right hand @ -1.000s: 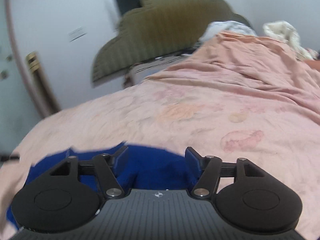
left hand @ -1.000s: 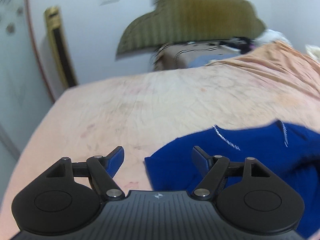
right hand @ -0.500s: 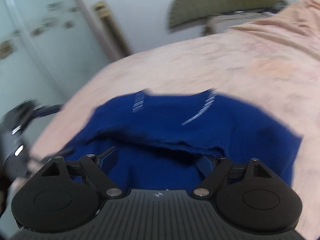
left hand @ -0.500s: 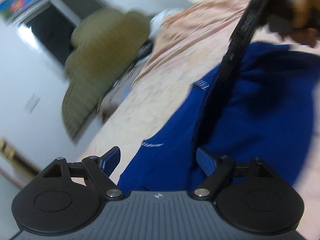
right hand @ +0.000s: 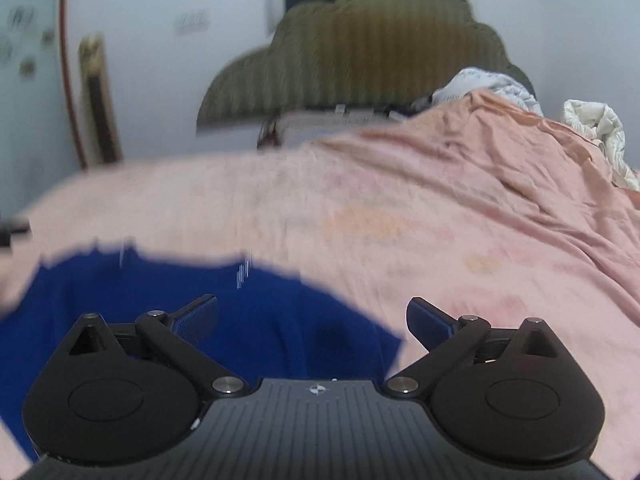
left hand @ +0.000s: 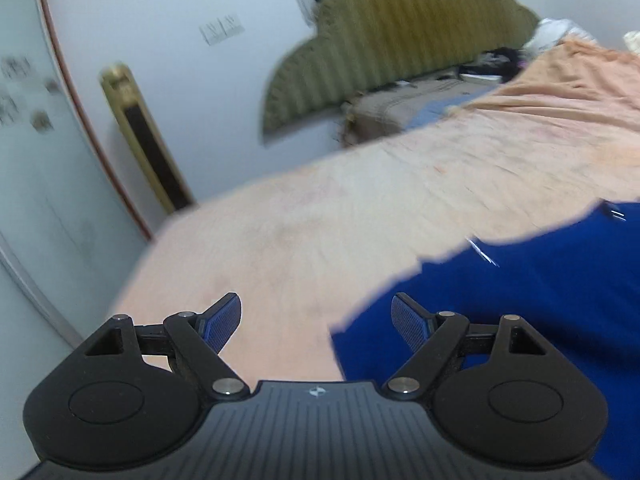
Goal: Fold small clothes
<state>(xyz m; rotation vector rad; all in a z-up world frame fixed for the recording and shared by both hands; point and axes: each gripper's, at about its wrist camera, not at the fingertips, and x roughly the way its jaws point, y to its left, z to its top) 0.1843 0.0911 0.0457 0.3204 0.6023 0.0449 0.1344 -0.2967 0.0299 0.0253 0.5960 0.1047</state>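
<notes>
**Blue garment flat on bed, both grippers wide and empty**

Bed (right hand: 400, 208): fills the middle of both views under a wrinkled pink-peach sheet; bunches into folds toward the right of the right wrist frame.

Headboard (right hand: 360, 48): olive, ribbed, scalloped outline, top centre in the right wrist view, upper right in the left wrist view (left hand: 400, 40).

Blue garment (right hand: 260, 320): lies on the sheet, lower left of the right wrist frame, lower right of the left wrist frame (left hand: 520, 300). Long axis runs across the frame, left to right. Short white stripe marks sit along its far edge. Which end is which cannot be told; frames blurred.

Left gripper (left hand: 318, 320): jaws spread, nothing between them; garment's near-left corner lies just under the right fingertip.

Right gripper (right hand: 312, 318): jaws spread, empty, over the garment's right end.
</notes>
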